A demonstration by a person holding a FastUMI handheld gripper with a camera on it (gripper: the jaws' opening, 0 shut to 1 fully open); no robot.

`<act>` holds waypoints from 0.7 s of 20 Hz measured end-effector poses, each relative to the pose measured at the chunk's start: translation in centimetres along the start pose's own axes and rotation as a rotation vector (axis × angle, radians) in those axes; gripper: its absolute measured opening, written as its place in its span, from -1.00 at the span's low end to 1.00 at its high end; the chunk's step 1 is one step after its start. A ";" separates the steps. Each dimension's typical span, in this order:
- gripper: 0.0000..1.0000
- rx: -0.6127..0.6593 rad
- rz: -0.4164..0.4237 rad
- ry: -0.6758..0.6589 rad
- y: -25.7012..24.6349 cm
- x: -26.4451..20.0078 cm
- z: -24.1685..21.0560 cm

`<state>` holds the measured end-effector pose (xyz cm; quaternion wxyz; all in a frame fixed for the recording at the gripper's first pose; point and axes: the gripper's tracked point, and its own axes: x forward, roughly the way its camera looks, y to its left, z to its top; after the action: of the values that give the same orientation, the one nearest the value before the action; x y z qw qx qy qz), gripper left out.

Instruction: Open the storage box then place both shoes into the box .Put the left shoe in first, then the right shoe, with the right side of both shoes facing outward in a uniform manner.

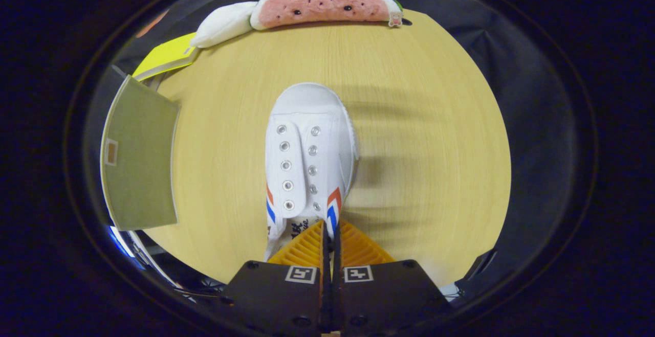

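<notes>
A white canvas shoe (307,148) with metal eyelets and red and blue stripes points its toe away from me, just ahead of the fingers. My gripper (330,232) is shut on the thin edge of the shoe's opening on its right side, with the fingers almost touching. The shoe's shadow falls on the wooden table (419,122) off to its right, so the shoe seems to hang above the tabletop. Left of the shoe stands the storage box (138,158), of which I see a flat grey-green panel with a pale rim; whether it is open I cannot tell.
At the table's far edge lie a watermelon-slice plush (322,2), a white plush (222,25) beside it, and a yellow book (166,55) behind the box. Bare tabletop stretches right of the shoe.
</notes>
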<state>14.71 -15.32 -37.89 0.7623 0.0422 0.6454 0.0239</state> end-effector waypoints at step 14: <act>-0.89 0.114 0.096 -0.231 2.6 -6.0 2.3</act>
<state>16.03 -13.36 -31.34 0.8259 0.1188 0.5508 0.0188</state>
